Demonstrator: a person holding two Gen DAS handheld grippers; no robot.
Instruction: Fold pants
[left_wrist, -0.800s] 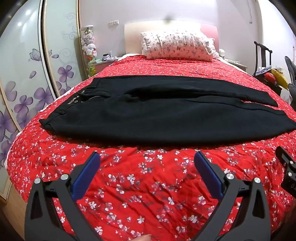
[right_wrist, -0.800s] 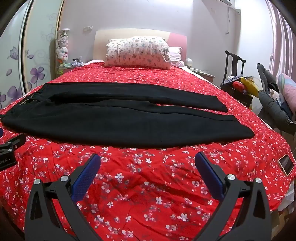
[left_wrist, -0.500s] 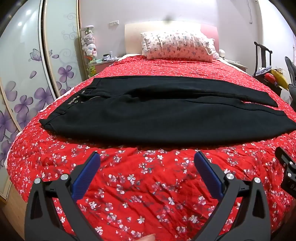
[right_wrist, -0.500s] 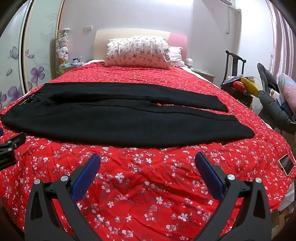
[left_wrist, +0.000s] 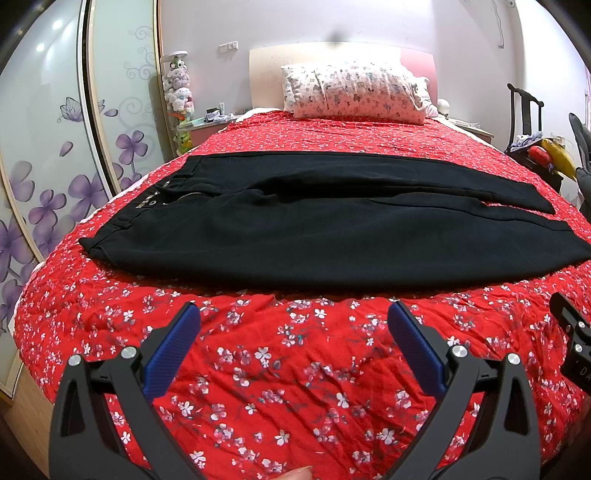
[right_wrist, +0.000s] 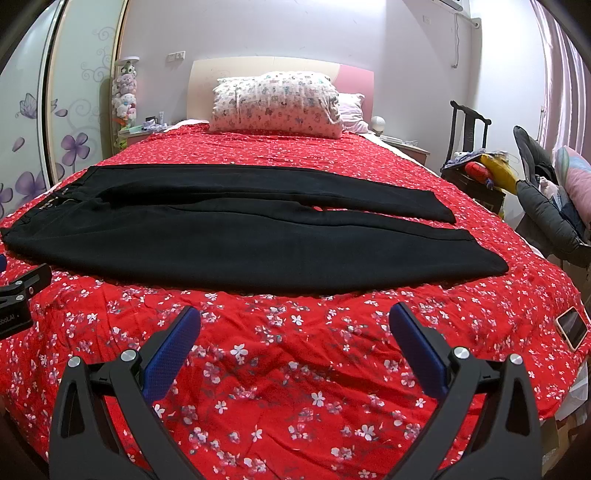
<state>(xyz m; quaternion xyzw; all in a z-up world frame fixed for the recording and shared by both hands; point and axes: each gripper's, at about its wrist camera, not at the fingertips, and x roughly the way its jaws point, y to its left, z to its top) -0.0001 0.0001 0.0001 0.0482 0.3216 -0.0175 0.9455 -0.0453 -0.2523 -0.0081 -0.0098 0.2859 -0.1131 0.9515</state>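
My left gripper and my right gripper both hang over the near edge of the bed, each with its blue pads spread wide and nothing between them. The black pants lie flat across the red floral bedspread, crosswise to the bed: waistband toward the bed's left edge, leg hems toward its right edge, and the two legs side by side, the far one slightly overlapped by the near one. They sit between the pillow at the head of the bed and my grippers, well apart from both. A phone rests near the bed's right edge.

I judge that no fold has been made yet; this is the approach before the first grasp. Next I would need to reach forward and down to the near leg's long edge, one gripper toward the waistband and the other toward the hem, then pinch only that layer so I can lift it over the far leg.
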